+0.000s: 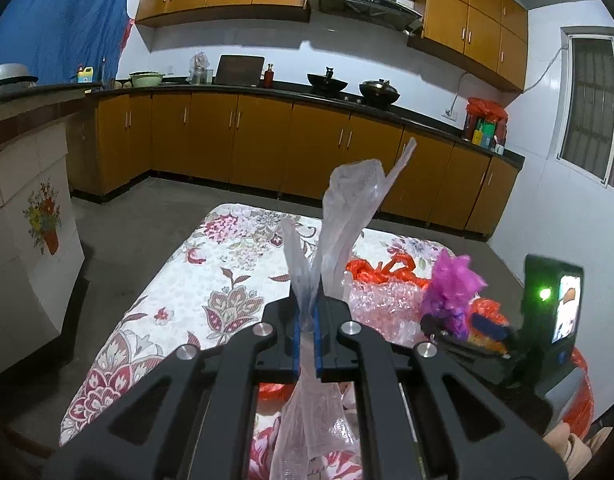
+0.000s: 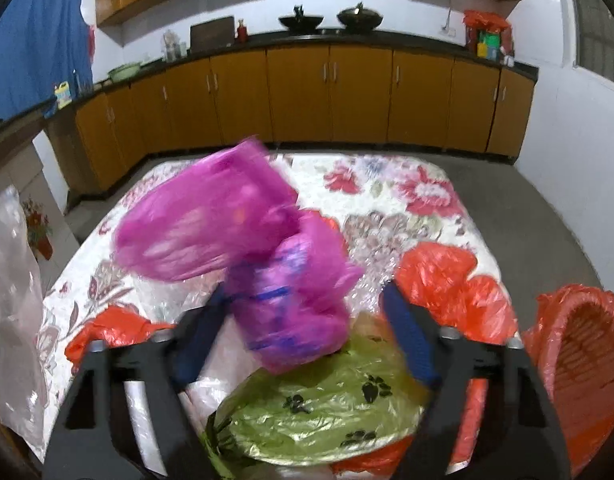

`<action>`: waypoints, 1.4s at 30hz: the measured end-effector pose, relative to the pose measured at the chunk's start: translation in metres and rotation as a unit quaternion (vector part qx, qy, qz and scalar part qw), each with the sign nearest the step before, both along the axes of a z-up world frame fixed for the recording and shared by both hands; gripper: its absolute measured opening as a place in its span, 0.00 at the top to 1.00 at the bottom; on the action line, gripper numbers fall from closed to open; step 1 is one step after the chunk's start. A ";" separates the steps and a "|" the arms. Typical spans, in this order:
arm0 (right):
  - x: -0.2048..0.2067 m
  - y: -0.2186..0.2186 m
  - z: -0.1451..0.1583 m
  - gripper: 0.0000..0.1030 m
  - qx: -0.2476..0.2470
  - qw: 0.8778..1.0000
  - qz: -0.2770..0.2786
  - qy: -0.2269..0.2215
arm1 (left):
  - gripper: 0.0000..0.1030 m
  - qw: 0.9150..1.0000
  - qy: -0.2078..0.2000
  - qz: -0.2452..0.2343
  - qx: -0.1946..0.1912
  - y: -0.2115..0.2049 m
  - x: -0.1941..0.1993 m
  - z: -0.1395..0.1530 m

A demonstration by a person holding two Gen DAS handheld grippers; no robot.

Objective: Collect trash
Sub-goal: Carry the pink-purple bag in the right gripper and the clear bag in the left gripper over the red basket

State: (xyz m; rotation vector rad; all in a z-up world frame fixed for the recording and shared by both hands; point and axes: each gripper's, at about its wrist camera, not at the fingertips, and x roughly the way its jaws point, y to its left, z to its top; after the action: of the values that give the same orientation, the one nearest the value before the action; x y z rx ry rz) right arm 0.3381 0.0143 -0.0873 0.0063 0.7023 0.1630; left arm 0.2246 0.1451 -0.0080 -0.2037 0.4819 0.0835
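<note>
My left gripper (image 1: pixel 307 332) is shut on a clear plastic bag (image 1: pixel 343 216) and holds it above the floral-cloth table (image 1: pixel 195 276); the bag also hangs at the left edge of the right wrist view (image 2: pixel 15 272). My right gripper (image 2: pixel 307 312) is open, with a blurred magenta plastic bag (image 2: pixel 243 240) between and above its fingers; I cannot tell whether it touches them. The magenta bag also shows in the left wrist view (image 1: pixel 453 284). Under it lie a green paw-print bag (image 2: pixel 319 408), red plastic bags (image 2: pixel 451 280) and bubble wrap (image 1: pixel 383 304).
A red basket lined with red plastic (image 2: pixel 583 364) stands at the table's right edge. Wooden kitchen cabinets (image 1: pixel 267 140) with a dark counter run along the back wall. A tiled counter (image 1: pixel 23 216) stands on the left.
</note>
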 end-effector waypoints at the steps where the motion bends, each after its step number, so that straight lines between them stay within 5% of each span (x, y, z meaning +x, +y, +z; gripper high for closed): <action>1: 0.001 0.001 -0.003 0.49 0.000 1.000 0.003 0.010 | 0.94 1.000 0.000 0.000 0.000 0.000 0.000 0.000; 5: -0.001 -0.003 -0.005 0.57 0.015 1.000 0.003 0.018 | 0.94 1.000 0.000 -0.001 0.001 -0.002 0.002 0.002; 20: -0.044 -0.044 0.049 0.58 0.051 0.997 -0.003 -0.055 | 0.94 0.999 -0.011 -0.045 -0.002 -0.031 -0.004 0.016; 34: -0.089 -0.127 0.052 0.58 0.012 0.994 -0.088 -0.057 | 0.94 0.990 -0.025 -0.135 -0.013 -0.104 -0.008 0.036; 42: -0.109 -0.189 0.044 0.58 0.000 0.987 -0.157 -0.041 | 0.94 0.978 -0.012 -0.208 -0.026 -0.171 -0.001 0.027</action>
State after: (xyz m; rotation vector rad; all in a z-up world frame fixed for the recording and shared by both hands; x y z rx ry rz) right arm 0.2289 -0.1747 -0.0431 0.1090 0.6114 -0.1388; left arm 0.2232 -0.0254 0.0192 -0.1509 0.4948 -0.3412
